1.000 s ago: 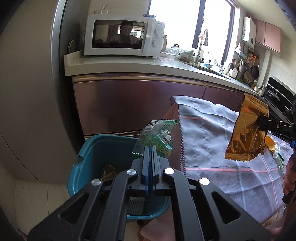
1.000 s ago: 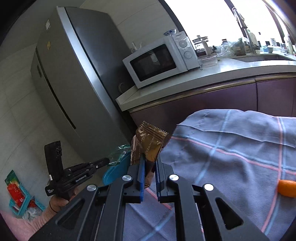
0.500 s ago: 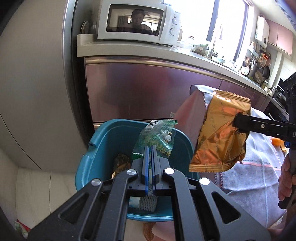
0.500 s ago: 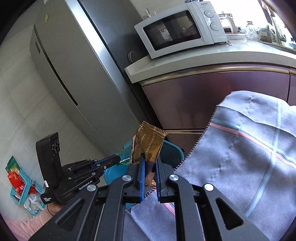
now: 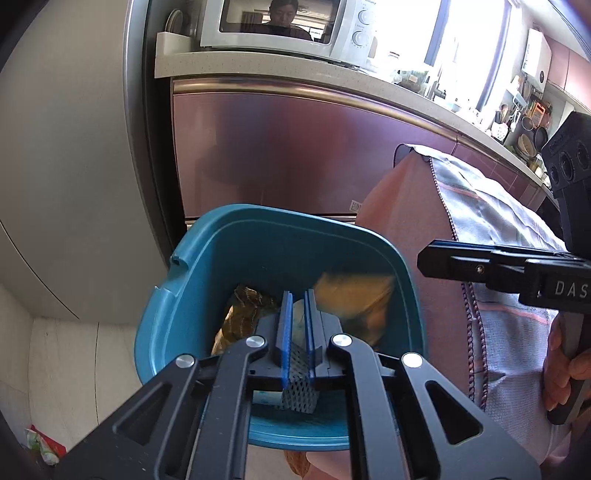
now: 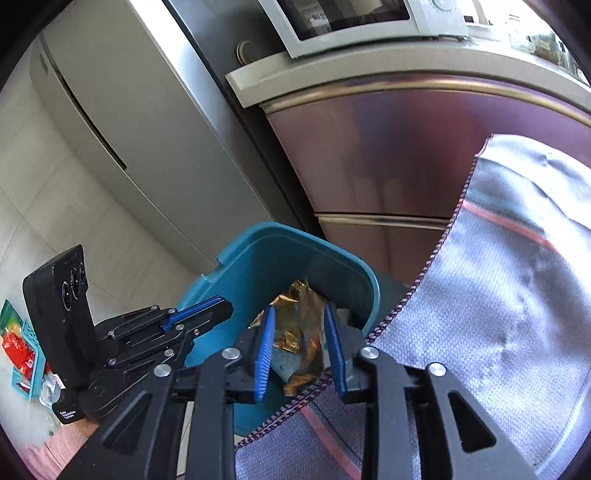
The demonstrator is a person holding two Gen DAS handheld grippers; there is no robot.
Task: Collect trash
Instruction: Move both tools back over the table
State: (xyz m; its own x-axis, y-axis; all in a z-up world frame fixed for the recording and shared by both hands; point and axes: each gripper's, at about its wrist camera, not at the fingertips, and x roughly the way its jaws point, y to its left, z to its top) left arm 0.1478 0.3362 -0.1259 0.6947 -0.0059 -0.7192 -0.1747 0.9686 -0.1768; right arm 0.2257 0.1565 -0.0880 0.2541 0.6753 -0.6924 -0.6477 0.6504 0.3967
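Note:
A teal plastic bin [image 5: 207, 273] stands on the floor beside the table; it also shows in the right wrist view [image 6: 258, 258]. A gold snack wrapper [image 5: 354, 295] falls blurred inside the bin, and shows in the right wrist view [image 6: 299, 332]. Other wrappers [image 5: 243, 310] and white mesh foam [image 5: 295, 391] lie in the bin. My left gripper [image 5: 298, 325] is open and empty over the bin. My right gripper [image 6: 299, 347] is open and empty above the bin's rim; it enters the left wrist view [image 5: 480, 266] from the right.
A grey checked tablecloth [image 6: 498, 314] over a pink cover [image 5: 402, 221] hangs right of the bin. Purple cabinets [image 5: 295, 147] with a microwave [image 5: 288, 26] and a steel fridge [image 6: 122, 122] stand behind. A small basket of packets [image 6: 22, 354] sits on the floor.
Both grippers opened over the bin. The green wrapper left my left gripper and the gold wrapper left my right gripper, dropping into the bin. Both views moved closer to the bin.

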